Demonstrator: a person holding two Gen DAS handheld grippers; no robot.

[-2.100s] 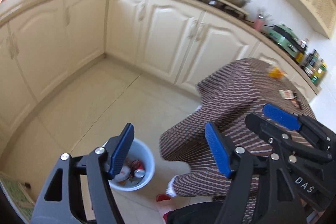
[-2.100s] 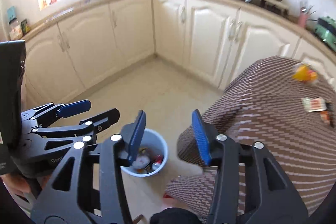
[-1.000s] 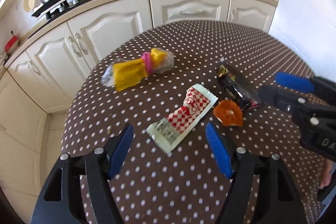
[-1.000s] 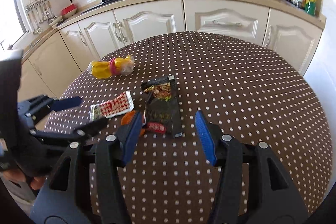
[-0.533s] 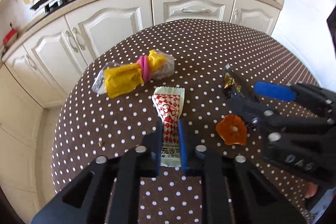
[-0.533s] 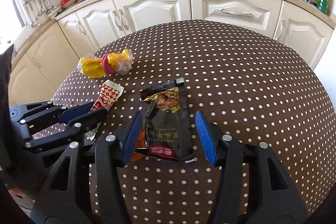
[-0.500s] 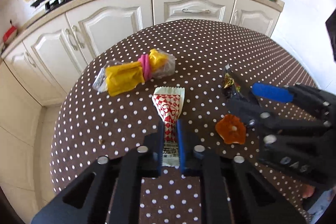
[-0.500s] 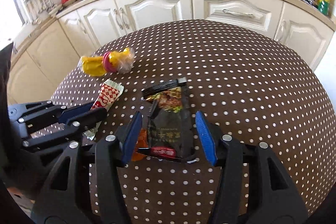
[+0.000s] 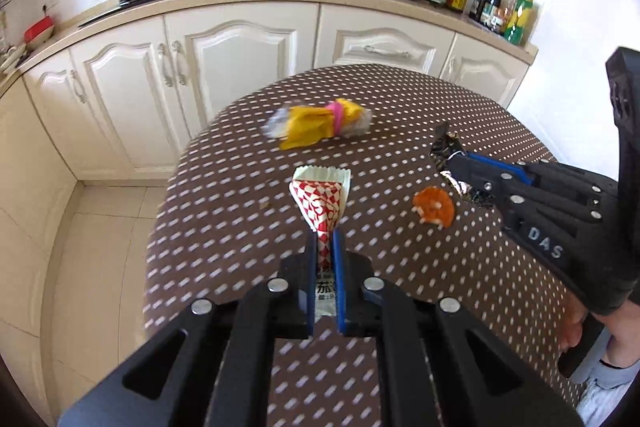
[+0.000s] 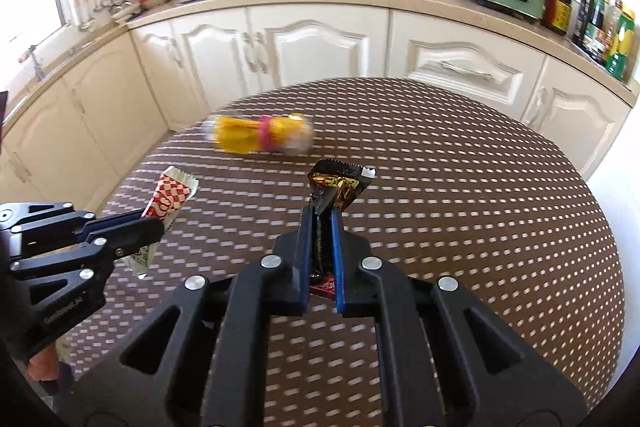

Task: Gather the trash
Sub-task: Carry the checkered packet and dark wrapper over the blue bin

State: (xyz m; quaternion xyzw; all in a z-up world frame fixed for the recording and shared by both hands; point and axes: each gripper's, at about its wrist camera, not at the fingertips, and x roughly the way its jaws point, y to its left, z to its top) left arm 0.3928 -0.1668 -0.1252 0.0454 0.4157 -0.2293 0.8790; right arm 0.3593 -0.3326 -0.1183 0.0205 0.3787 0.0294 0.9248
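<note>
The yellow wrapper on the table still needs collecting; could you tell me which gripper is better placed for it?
Neither yet: the left gripper is shut on the red-checked wrapper, the right gripper on the dark packet. The yellow wrapper lies nearer the left.

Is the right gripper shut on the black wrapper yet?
Shut. The right gripper has both blue pads pressed against the black wrapper, which sticks out beyond them.

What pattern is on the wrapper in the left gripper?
Red-and-white checks on the wrapper, clearest in the left wrist view.
</note>
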